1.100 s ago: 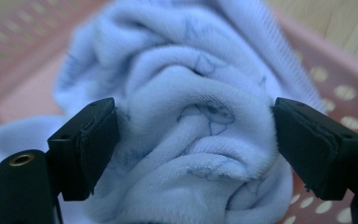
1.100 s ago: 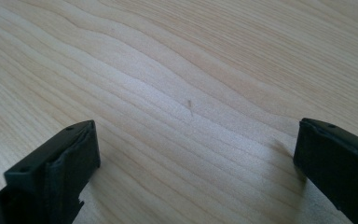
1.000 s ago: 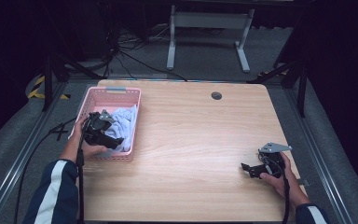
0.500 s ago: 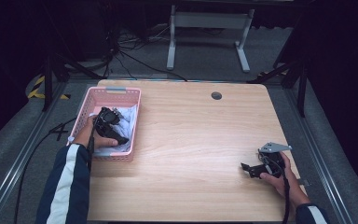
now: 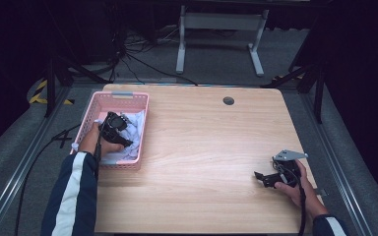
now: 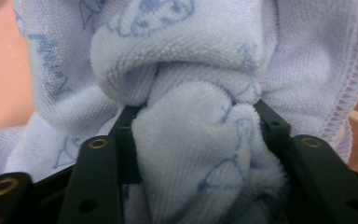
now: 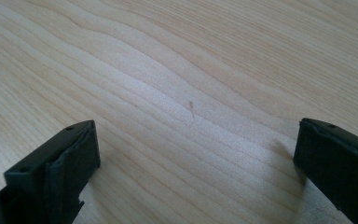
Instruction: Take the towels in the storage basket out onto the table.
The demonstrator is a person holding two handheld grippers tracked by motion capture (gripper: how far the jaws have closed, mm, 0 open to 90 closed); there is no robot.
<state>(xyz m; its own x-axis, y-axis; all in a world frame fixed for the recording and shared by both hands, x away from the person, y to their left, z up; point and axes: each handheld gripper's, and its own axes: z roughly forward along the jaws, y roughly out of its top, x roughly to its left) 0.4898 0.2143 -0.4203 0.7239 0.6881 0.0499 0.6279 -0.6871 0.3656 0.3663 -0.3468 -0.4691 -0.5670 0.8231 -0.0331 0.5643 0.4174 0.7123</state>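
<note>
The left tool is gripping a bunched towel inside the pink basket; the right tool is resting released on the bench.

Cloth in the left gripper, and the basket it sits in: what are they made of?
The cloth looks like soft terry or microfibre: pale lilac, looped fuzzy pile, printed blue drawings, stitched hem. The left gripper pinches a fold of it. The basket looks like moulded pink plastic, with perforated walls and a matte finish.
</note>
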